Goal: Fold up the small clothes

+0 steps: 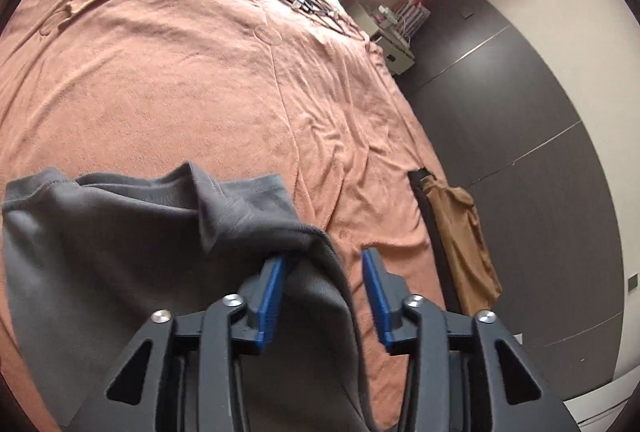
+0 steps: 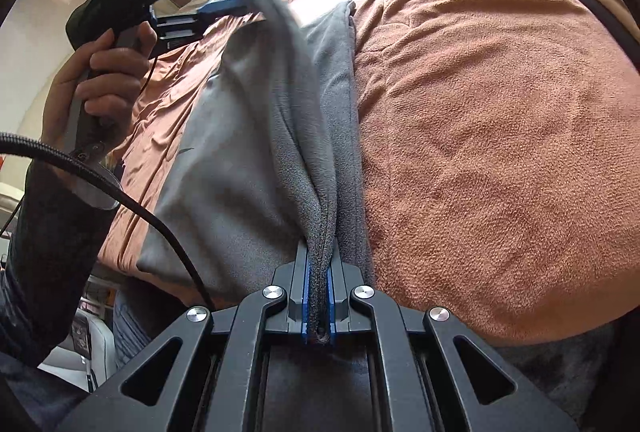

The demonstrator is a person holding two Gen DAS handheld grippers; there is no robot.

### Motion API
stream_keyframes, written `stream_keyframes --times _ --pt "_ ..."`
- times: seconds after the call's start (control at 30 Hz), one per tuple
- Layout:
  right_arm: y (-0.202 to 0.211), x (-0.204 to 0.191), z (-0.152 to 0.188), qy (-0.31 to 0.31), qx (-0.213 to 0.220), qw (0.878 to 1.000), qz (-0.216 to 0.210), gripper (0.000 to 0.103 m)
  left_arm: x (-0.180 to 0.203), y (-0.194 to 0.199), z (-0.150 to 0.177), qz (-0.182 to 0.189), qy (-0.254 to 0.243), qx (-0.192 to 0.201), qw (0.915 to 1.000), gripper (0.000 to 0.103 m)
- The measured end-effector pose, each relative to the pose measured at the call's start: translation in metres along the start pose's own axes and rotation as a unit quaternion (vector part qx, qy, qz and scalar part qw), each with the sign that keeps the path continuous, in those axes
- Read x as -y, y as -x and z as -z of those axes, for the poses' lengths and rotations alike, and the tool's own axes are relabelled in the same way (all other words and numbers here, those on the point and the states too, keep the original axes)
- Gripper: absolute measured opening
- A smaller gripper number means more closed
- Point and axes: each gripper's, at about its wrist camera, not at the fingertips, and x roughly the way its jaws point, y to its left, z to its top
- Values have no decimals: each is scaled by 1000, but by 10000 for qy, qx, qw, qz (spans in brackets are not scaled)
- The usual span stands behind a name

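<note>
Your right gripper [image 2: 319, 296] pinches the grey garment's [image 2: 240, 160] bunched edge running up-frame to your released left gripper [image 1: 326, 286].

The left hand-held gripper [image 1: 325, 296] has its two blue pads [image 1: 272, 302] standing apart. A dark grey piece of clothing [image 1: 132, 232] hangs in the gap between them and lies against the left pad. The right pad touches nothing. The cloth is bunched up on a bed with an orange-pink blanket [image 1: 192, 80]. A tan garment [image 1: 464, 232] hangs over the bed's right edge.
</note>
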Motion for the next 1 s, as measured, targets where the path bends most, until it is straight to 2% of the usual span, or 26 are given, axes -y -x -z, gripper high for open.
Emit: stream_keyframes --times 0.03,0.1,0.3,0.6,0.67,0.73,0.8,1.0 --pt "0 0 -1 -13 7 10000 7 3 -3 7 -1 44 59 150 9999 73" --pt "-1 1 -1 -42 10 10000 17 3 -6 22 -1 86 79 401 9991 81" --pt "0 2 2 -92 70 9999 26 3 -23 49 12 -228 20 390 9990 81" --pt "13 -11 5 25 30 9999 150 6 -67 93 62 -1046 9 281 9941 81" --pt "18 -20 5 199 35 9995 256 20 -77 101 75 -1156 50 244 9930 81" --pt "25 -25 6 257 137 9992 274 71 -85 109 88 -1255 88 201 9919 81" --pt "33 -25 6 219 288 9988 322 74 -93 114 102 -1370 116 159 9904 81" --pt "27 -11 1 -143 218 9993 285 74 -116 120 146 -1420 426 -56 9889 78"
